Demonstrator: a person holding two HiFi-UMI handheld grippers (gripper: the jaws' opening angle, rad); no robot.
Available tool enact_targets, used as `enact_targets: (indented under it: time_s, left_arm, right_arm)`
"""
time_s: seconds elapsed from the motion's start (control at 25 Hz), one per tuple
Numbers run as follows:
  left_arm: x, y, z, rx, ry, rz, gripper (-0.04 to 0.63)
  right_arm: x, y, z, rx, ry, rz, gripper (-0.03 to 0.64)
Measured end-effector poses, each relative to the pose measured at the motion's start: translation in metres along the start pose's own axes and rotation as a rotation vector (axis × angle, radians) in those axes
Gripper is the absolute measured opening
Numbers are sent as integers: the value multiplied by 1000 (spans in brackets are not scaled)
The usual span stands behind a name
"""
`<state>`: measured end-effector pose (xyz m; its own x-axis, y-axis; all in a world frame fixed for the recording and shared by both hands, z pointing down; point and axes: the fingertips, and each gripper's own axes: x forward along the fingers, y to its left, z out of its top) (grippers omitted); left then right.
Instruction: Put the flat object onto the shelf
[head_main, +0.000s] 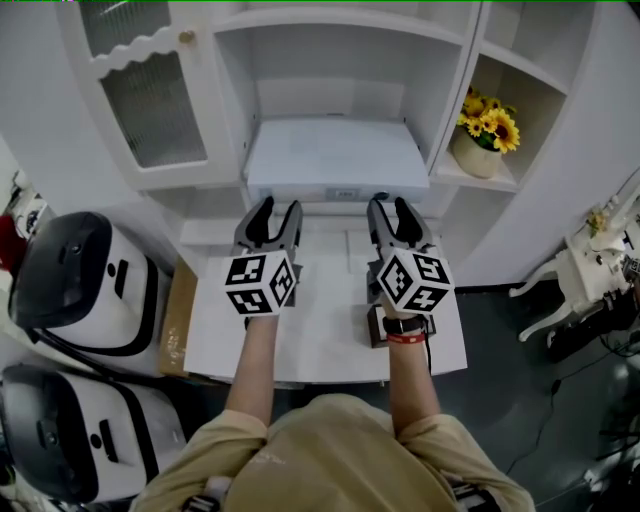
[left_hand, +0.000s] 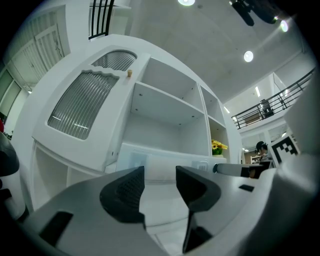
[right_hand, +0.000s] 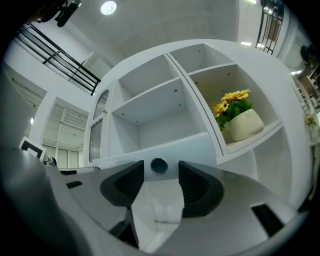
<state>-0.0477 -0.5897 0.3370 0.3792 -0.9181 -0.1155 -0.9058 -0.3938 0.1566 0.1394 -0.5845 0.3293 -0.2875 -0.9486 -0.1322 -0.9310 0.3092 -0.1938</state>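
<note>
The white slab (head_main: 337, 158), dark button (right_hand: 159, 166) in front, lies in the cabinet (head_main: 160, 120); left hand-held gripper (head_main: 278, 207) and right hand-held gripper (head_main: 388, 203) gape empty.

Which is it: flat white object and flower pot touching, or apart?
Apart. Head view: flat white object in the middle bay, flower pot in the right bay, a partition between.

The left forearm (head_main: 254, 370) and right forearm (head_main: 412, 385) reach straight forward, side by side and apart. The left tongs (head_main: 278, 212) and right tongs (head_main: 389, 208) point ahead, roughly parallel. Each pair's 2 jaws stand partly apart, with nothing pressed between the pads. A watch (head_main: 403, 325) circles the right wrist.
</note>
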Motion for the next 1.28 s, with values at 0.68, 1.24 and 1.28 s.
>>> enact_targets:
  time_s: [0.68, 1.24, 1.28]
  left_arm:
    - [27, 9, 0, -12, -2, 7, 212]
    - [53, 15, 0, -21, -2, 13, 212]
    - [55, 16, 0, -22, -1, 14, 213]
  right_arm:
    - [27, -10, 1, 12, 1, 12, 229]
    - [51, -23, 1, 22, -2, 22, 227]
    - [53, -23, 1, 23, -3, 23, 227]
